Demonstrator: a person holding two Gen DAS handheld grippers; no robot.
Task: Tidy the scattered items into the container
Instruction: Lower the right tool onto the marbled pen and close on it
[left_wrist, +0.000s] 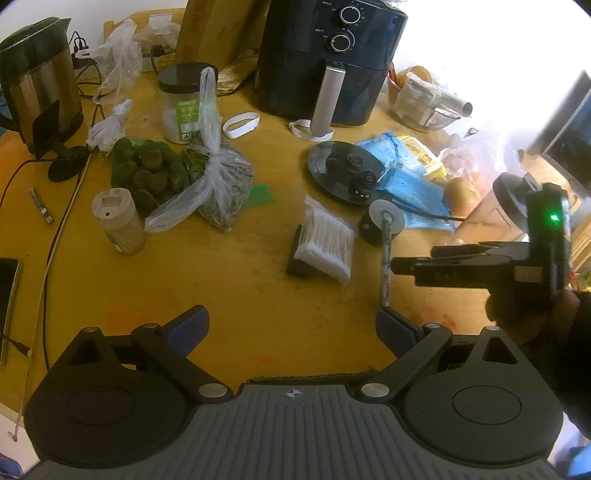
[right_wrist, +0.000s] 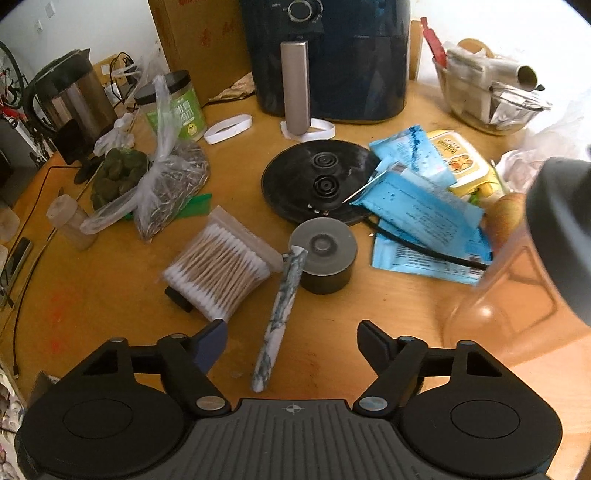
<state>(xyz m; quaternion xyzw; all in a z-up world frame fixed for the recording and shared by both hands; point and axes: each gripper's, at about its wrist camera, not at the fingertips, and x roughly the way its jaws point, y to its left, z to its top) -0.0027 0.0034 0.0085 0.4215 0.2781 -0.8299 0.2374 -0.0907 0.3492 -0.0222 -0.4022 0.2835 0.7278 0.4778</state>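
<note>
Pen (right_wrist: 279, 317), marbled, lies on the bench (right_wrist: 332, 325) straight ahead of the right tool (right_wrist: 290, 343), its long axis running away toward a grey tin (right_wrist: 325, 258). Both tools gape wide and empty; the left tool (left_wrist: 291, 328) sits farther off.

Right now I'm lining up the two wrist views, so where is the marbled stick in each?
Left wrist: marbled stick stands right of centre, running up from the right blue pad to the small black canister.
Right wrist: marbled stick lies at centre, between the open jaws, its top against the canister.
Shared landmark: cotton swab pack, just left.
</note>
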